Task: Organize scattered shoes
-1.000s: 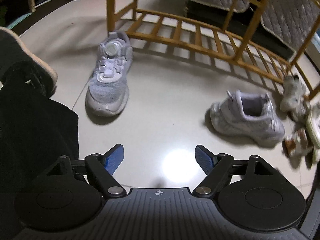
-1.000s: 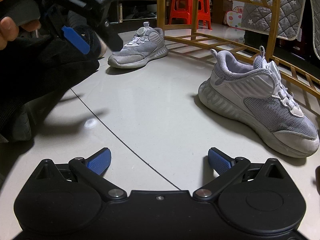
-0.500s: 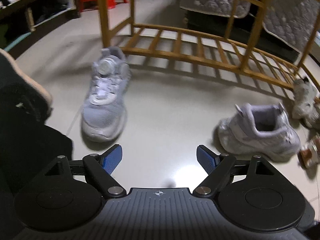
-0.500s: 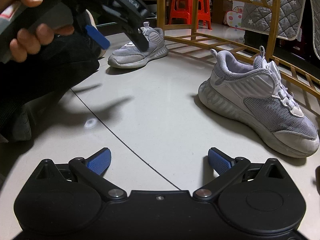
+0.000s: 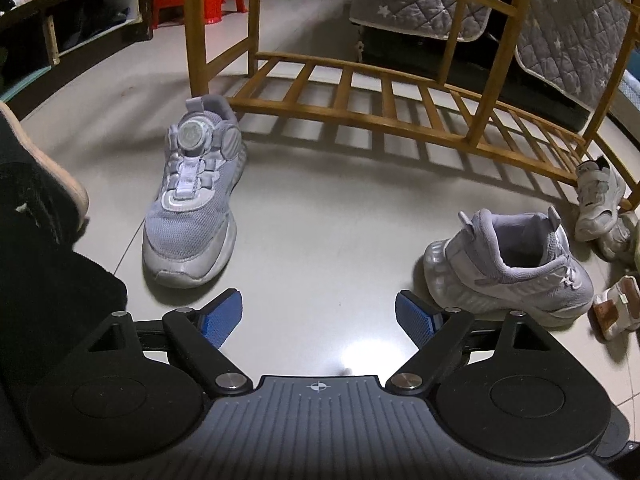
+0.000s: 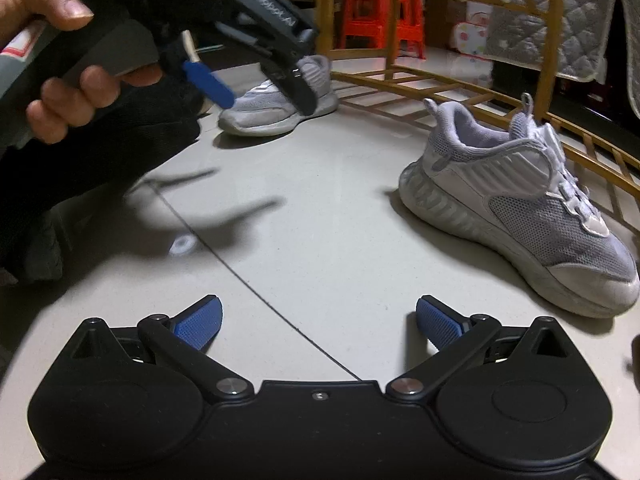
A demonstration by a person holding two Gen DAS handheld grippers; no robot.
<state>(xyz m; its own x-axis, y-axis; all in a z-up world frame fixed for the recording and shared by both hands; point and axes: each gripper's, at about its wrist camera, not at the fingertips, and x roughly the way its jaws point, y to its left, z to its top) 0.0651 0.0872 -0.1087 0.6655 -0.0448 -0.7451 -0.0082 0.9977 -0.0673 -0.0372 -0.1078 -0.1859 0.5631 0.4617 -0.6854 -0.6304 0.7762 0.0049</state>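
Two grey sneakers lie on the pale tiled floor. In the left wrist view the one with a round dial lace (image 5: pixel 192 208) points its toe towards me at left, and its mate (image 5: pixel 508 268) stands heel-first at right. My left gripper (image 5: pixel 318 300) hovers between them, its jaws opening, with only bare floor in the gap. The right wrist view has the mate (image 6: pixel 520 216) side-on at right and the dial sneaker (image 6: pixel 272 116) farther back. My right gripper (image 6: pixel 320 312) is open over bare floor. A hand (image 6: pixel 68 80) holds the left gripper (image 6: pixel 268 102) above the far sneaker.
A low wooden slatted shoe rack (image 5: pixel 380 120) stands behind the sneakers. Small white shoes (image 5: pixel 600 200) and a tan sandal (image 5: pixel 616 304) crowd the rack's right end. A person's dark trouser leg (image 5: pixel 40 280) fills the left. Red stools (image 6: pixel 380 12) and quilted covers (image 5: pixel 432 4) stand behind.
The left gripper has swung forward and lower towards the dial sneaker, so the rack now fills more of its view. The right gripper has stayed put.
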